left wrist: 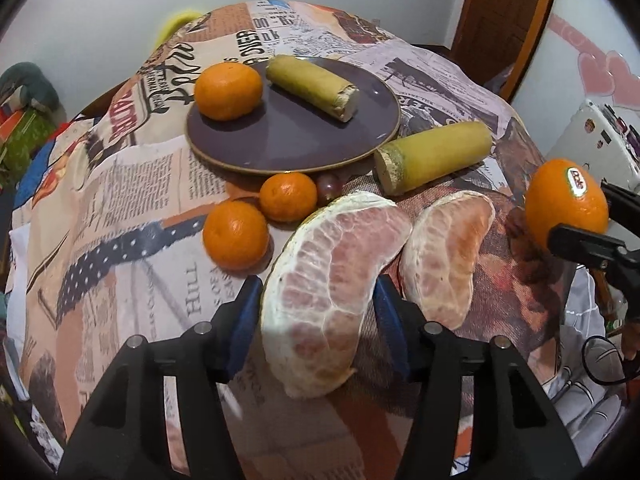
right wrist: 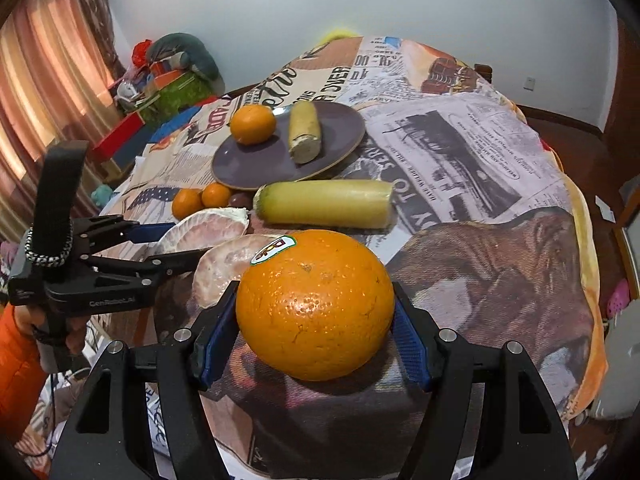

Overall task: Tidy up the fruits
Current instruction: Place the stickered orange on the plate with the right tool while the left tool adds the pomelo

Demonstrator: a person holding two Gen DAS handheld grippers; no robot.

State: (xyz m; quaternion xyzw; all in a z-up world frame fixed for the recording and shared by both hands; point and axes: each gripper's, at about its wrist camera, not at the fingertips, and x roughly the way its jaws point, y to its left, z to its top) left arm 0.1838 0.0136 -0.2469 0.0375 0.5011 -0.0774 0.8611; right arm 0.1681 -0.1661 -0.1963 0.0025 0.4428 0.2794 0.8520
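Note:
My left gripper point(left wrist: 320, 312) is shut on a large peeled pomelo segment point(left wrist: 324, 280). A second pomelo segment point(left wrist: 448, 256) lies just to its right. My right gripper point(right wrist: 314, 328) is shut on a big orange point(right wrist: 316, 304) with a sticker; the orange also shows in the left wrist view point(left wrist: 566, 204). A purple plate point(left wrist: 296, 132) holds a mandarin point(left wrist: 228, 90) and a short sugarcane piece point(left wrist: 312, 86). A longer sugarcane piece point(left wrist: 434, 156), two mandarins point(left wrist: 236, 234) point(left wrist: 288, 196) and a dark grape point(left wrist: 330, 186) lie in front of the plate.
The table wears a newspaper-print cloth point(right wrist: 460, 152). Boxes and bags point(right wrist: 168, 80) are piled beyond its left side. A curtain point(right wrist: 52, 68) hangs at the far left. A white case point(left wrist: 600, 140) stands to the right of the table.

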